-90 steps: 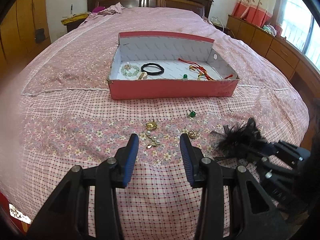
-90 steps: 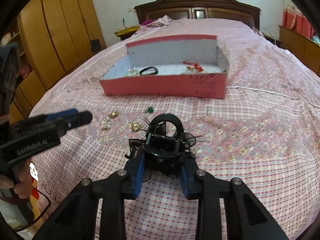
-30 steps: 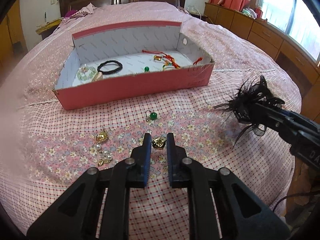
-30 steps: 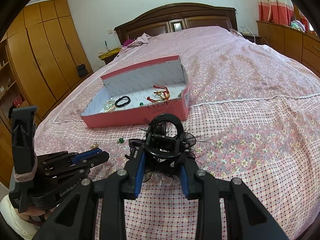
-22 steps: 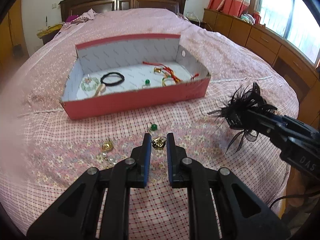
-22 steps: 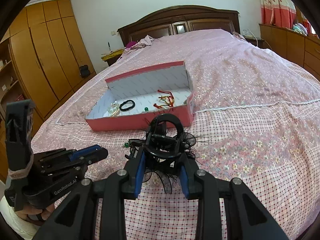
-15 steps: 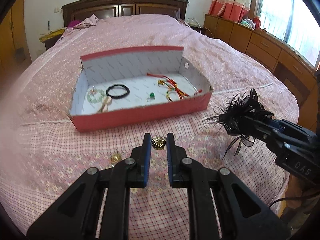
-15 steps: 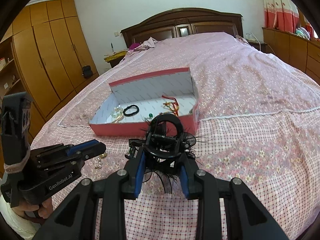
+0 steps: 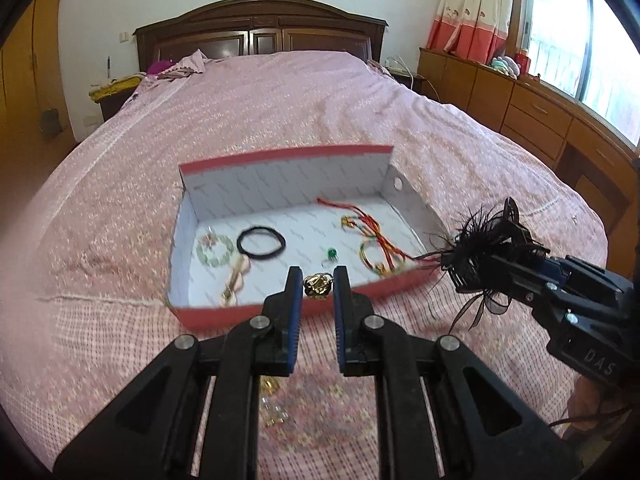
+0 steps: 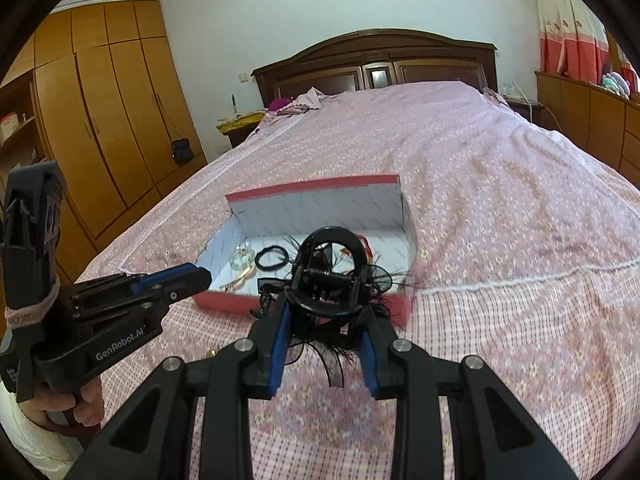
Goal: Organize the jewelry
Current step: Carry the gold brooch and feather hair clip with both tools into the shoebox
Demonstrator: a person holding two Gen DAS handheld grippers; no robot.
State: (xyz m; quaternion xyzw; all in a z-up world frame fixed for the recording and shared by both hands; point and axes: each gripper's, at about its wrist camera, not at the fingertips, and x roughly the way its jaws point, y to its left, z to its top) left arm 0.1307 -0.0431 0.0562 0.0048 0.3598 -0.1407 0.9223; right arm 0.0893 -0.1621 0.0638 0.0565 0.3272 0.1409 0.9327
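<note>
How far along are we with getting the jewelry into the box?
Done: the black hair tie, bead bracelet and red cords lie in the pink box. In hand: the left claw grips a gold piece; the right claw grips the black feather clip. Left: gold pieces on the bedspread.

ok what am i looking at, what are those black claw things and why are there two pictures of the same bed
No robot here: a person holds a hand-held clamp tool in each hand, and each tool carries a wide-angle camera looking forward along its two fingers. So you get one picture per hand.

In the left hand's picture, the left gripper is shut on a small gold ornament. In the right hand's picture, the right gripper is shut on a black feathered hair clip; each tool also shows in the other's view.

Both point at a pink box on the bed. Inside lie a black hair tie, a pale green bead bracelet, red and gold cords and a green-stoned piece. A few more gold pieces lie on the cover.
</note>
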